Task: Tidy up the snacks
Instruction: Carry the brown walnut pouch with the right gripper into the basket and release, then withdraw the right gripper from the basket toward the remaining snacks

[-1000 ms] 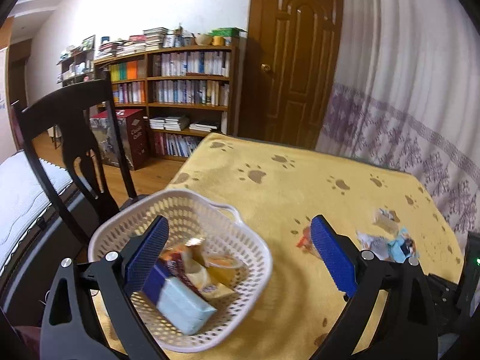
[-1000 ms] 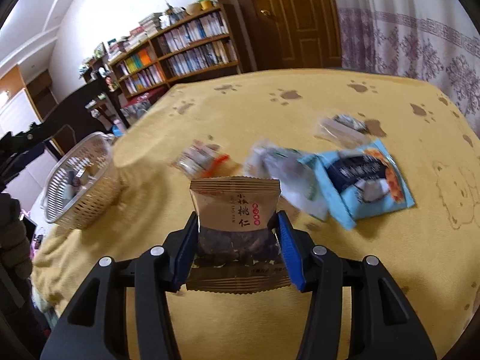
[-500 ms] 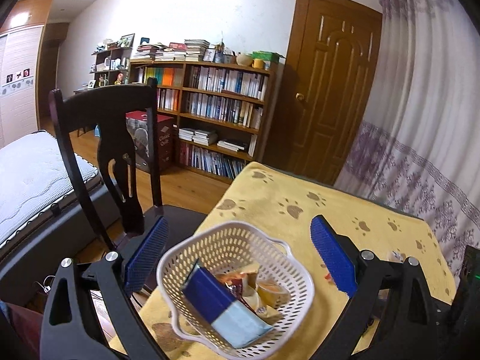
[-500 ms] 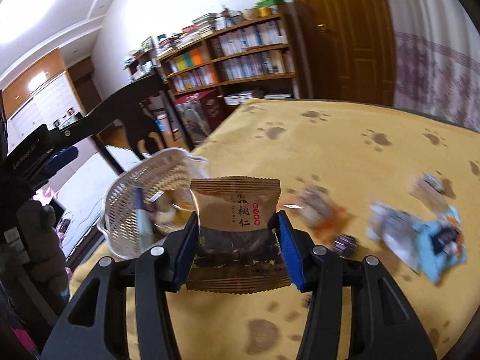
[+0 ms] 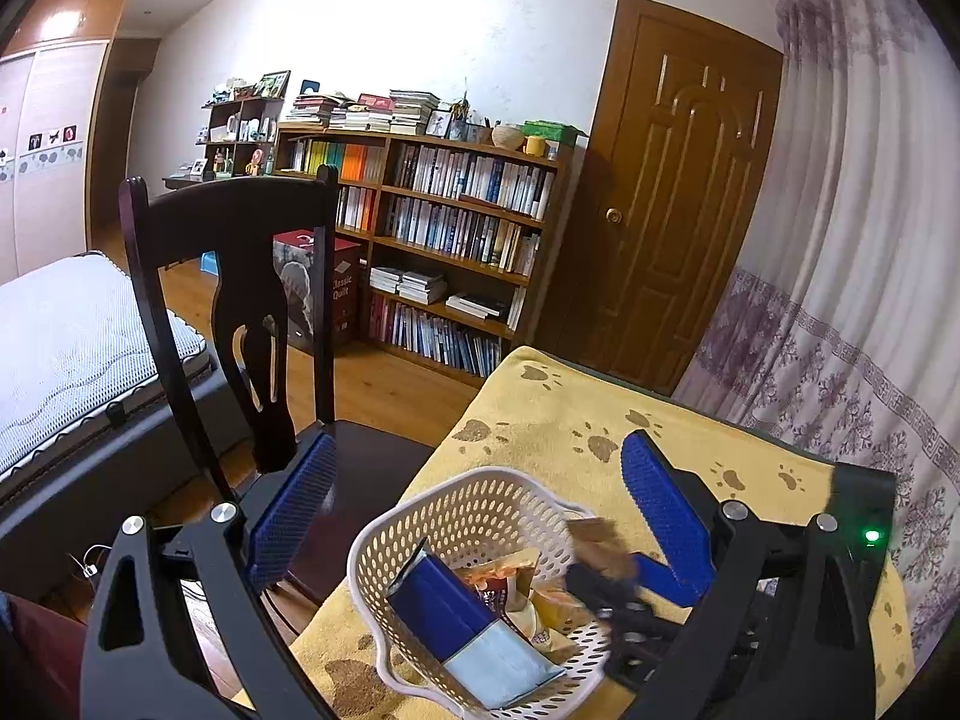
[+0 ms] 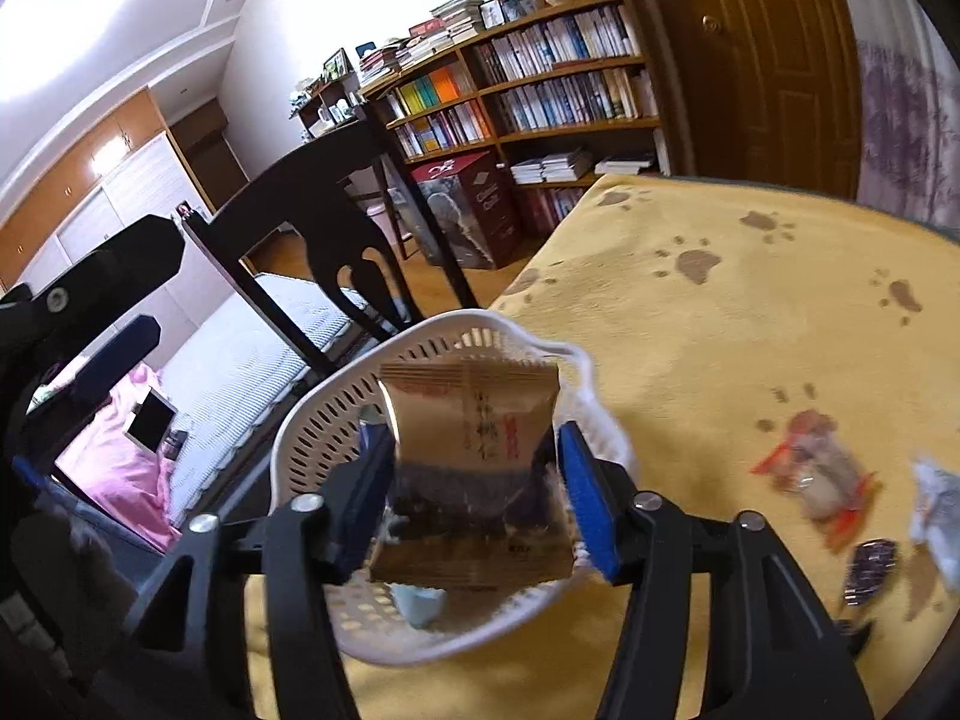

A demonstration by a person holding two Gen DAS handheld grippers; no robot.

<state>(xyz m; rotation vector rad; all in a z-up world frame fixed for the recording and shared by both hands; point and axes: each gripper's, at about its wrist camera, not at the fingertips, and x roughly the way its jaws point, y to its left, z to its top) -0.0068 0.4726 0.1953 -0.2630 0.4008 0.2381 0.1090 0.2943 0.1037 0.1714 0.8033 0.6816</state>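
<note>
A white perforated basket point(image 5: 420, 516) point(image 6: 312, 420) stands on the yellow paw-print cloth point(image 6: 750, 312) at the table's left end. It holds a blue-and-pale packet point(image 5: 456, 618) and other snacks. My right gripper point(image 6: 474, 438) is shut on a brown snack packet point(image 6: 468, 420) and holds it just over the basket's right side; the left wrist view shows the same packet point(image 5: 594, 540) blurred at the rim. My left gripper point(image 5: 480, 441) hangs open above the basket, nothing between its blue pads point(image 5: 294, 510).
Loose snacks lie to the right on the cloth: a red-and-clear packet point(image 6: 810, 474), a white packet point(image 6: 936, 498), a small dark wrapped piece point(image 6: 870, 564). A dark wooden chair point(image 5: 240, 276) stands against the table's left edge. Bookcase point(image 5: 444, 240), door and curtain are behind.
My right gripper has carried the brown packet left from the loose snacks to over the basket. My left gripper has drawn back, so the basket sits lower in its view.
</note>
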